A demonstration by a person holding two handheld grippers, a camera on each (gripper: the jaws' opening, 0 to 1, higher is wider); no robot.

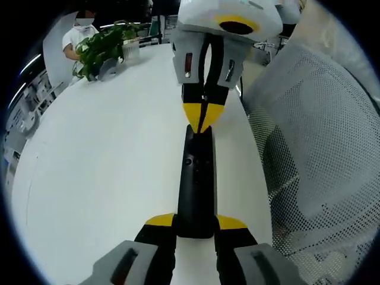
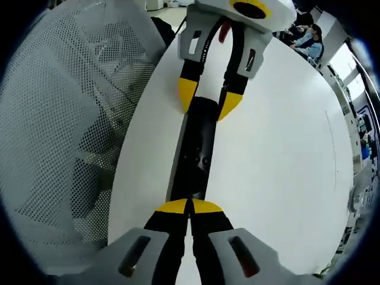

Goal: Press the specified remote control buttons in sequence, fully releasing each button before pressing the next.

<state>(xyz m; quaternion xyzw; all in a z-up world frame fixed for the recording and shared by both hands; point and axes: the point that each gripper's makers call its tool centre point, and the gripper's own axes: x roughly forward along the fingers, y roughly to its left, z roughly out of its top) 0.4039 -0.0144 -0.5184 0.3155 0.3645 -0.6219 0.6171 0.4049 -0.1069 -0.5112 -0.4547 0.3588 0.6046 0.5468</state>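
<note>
While we've got the left gripper (image 1: 196, 228) clamped on one end of the remote (image 1: 196, 184), the right gripper (image 2: 189, 208) has its tips pinched together, sitting right on the remote's other end. It lies flat on the white bench (image 1: 113, 160), close along the edge by the mesh chair (image 1: 320, 148). Plant (image 1: 104, 50) at the far end.
</note>
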